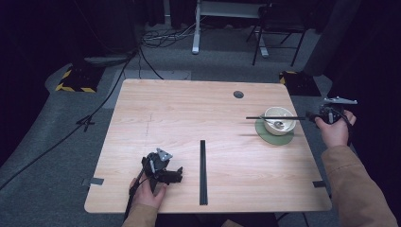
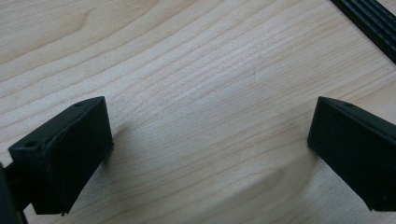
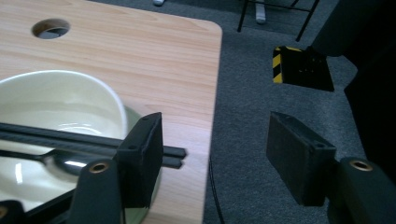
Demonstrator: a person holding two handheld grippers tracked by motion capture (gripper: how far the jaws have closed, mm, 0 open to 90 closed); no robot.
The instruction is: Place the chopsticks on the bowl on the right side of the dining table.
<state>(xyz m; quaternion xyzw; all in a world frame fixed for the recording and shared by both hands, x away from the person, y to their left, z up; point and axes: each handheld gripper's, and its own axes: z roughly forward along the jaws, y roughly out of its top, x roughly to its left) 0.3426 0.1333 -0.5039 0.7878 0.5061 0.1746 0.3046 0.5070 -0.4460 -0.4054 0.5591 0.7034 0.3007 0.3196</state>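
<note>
Chopsticks laid across a bowl
At right of the high view, chopsticks (image 1: 276,117) are seen resting on the bowl (image 1: 280,120); the right tool (image 3: 215,154) and left tool (image 2: 210,149) are both held agape, nothing gripped.

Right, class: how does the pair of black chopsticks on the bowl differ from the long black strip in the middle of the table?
The chopsticks rest raised across the bowl; the black strip lies flat on the bare table. In the high view the chopsticks run left to right at the table's right side, while the black strip runs near to far by the front edge. Both are black, long and thin.
</note>
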